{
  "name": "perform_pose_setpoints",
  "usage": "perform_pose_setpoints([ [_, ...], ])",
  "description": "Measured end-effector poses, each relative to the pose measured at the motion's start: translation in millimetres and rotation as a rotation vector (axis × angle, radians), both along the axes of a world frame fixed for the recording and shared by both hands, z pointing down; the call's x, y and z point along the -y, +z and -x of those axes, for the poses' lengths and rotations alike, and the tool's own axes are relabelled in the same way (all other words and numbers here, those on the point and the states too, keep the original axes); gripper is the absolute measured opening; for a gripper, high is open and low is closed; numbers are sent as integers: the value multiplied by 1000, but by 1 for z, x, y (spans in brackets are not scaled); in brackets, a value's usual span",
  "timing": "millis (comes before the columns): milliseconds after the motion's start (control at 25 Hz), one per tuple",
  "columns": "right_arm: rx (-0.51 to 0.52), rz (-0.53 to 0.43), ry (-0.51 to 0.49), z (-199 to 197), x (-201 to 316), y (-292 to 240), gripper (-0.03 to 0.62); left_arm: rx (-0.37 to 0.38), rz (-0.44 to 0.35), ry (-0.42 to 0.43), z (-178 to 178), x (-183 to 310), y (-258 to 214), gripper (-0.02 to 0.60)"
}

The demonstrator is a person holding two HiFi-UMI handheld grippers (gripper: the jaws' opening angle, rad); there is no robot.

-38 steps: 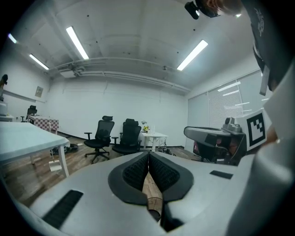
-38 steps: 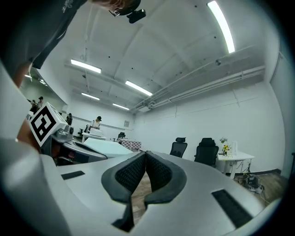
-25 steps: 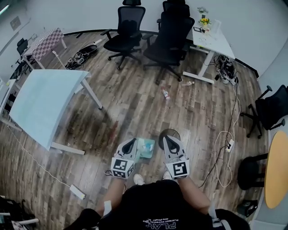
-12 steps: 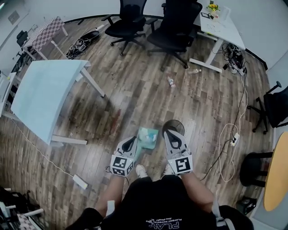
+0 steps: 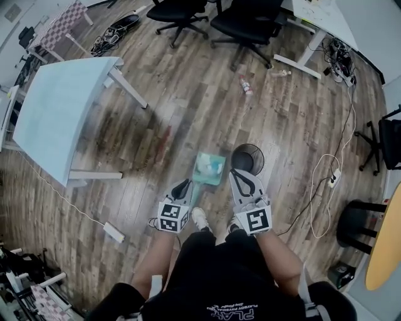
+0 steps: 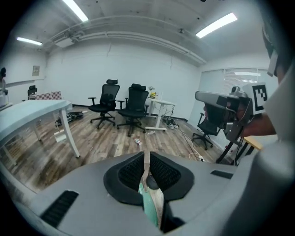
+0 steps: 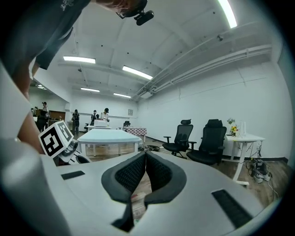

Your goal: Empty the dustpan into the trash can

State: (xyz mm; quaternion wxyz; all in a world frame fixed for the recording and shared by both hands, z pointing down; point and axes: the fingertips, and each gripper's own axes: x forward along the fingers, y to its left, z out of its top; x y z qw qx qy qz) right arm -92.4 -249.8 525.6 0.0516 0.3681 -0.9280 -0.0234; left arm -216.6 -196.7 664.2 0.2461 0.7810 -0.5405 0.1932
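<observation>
A teal dustpan (image 5: 209, 168) with pale litter in it hangs low over the wooden floor, just left of the round black trash can (image 5: 248, 158). Its thin handle (image 5: 195, 184) runs back into my left gripper (image 5: 183, 187), which is shut on it. In the left gripper view the teal handle (image 6: 150, 206) shows below the closed jaws of my left gripper (image 6: 146, 159). My right gripper (image 5: 240, 174) hovers at the near rim of the trash can. In its own view the right gripper (image 7: 145, 159) is shut with nothing held.
A light blue table (image 5: 56, 113) stands to the left, with black office chairs (image 5: 244, 19) at the back. A bottle (image 5: 245, 84) lies on the floor beyond the can. White cables (image 5: 326, 182) trail at right, a power strip (image 5: 114, 232) at left. The person's shoes (image 5: 199, 219) are below the grippers.
Both grippers have sunk toward the floor, the left one carrying the dustpan down beside the trash can. The head view has tipped further down.
</observation>
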Motion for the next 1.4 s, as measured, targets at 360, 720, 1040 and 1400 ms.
perform_pose_setpoints([
  [360, -1, 99, -27, 2, -13, 44, 23, 67, 199, 7, -9, -9, 78, 211],
  [720, -151, 119, -73, -1, -34, 82, 23, 99, 347, 54, -16, -26, 140, 288],
  [1040, -224, 144, -66, -8, -42, 116, 23, 127, 439, 51, -24, -16, 177, 287],
  [1400, -229, 158, -51, -20, -45, 122, 23, 109, 500, -27, -20, -8, 206, 221],
])
